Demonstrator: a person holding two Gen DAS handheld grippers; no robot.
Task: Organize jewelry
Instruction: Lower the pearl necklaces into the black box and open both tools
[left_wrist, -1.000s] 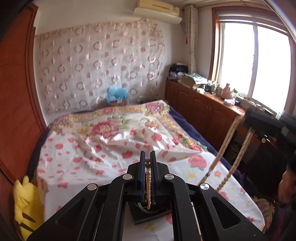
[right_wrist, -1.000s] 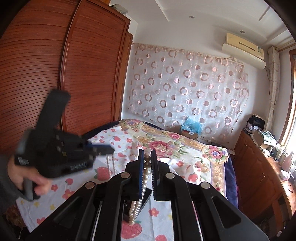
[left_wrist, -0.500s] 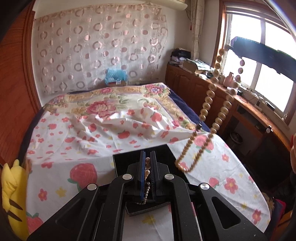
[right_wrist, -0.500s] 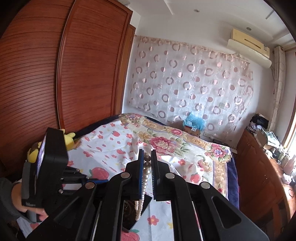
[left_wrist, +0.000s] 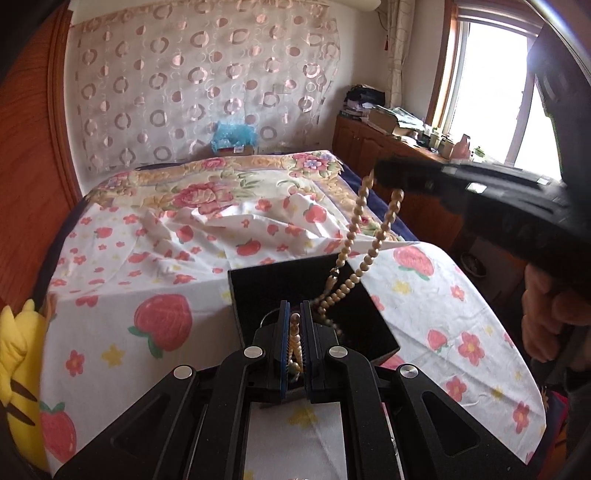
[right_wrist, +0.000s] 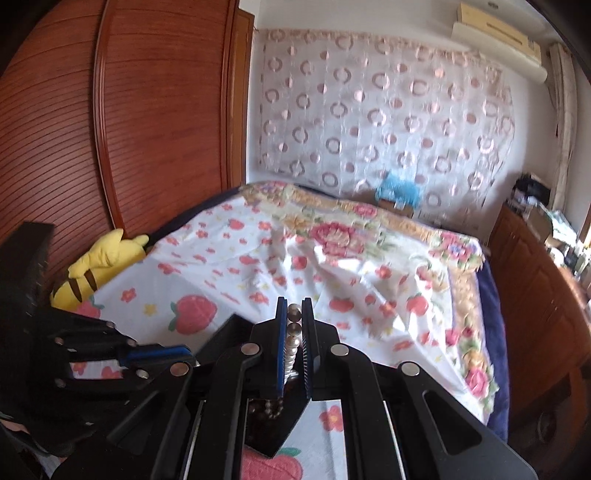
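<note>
Lowering time: left gripper and right gripper each pinch the pearl necklace over the black tray on the bed. Next, probably coil it in, then release gently.
</note>
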